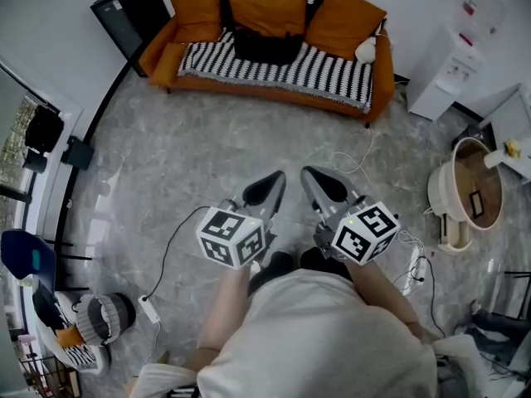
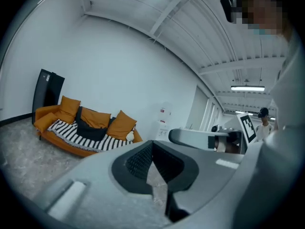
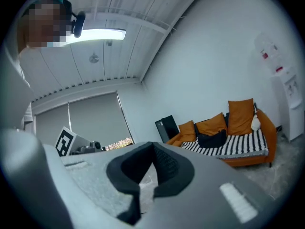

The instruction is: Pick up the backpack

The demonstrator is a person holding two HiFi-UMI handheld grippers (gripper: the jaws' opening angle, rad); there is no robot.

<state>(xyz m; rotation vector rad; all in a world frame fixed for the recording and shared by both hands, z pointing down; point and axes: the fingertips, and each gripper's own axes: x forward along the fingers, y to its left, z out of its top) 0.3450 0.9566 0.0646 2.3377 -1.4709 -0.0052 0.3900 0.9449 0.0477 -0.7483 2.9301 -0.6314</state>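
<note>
The grey floor (image 1: pixel 207 156) runs up to an orange sofa (image 1: pixel 162 56) by the far wall. A striped blanket (image 1: pixel 332 71) covers its seat. The black backpack (image 1: pixel 265 46) lies at the seat's back edge, near the middle. The left gripper (image 1: pixel 278 177) and right gripper (image 1: pixel 305 172) hover side by side over the floor, well apart from the sofa, jaws closed together and holding nothing.
</note>
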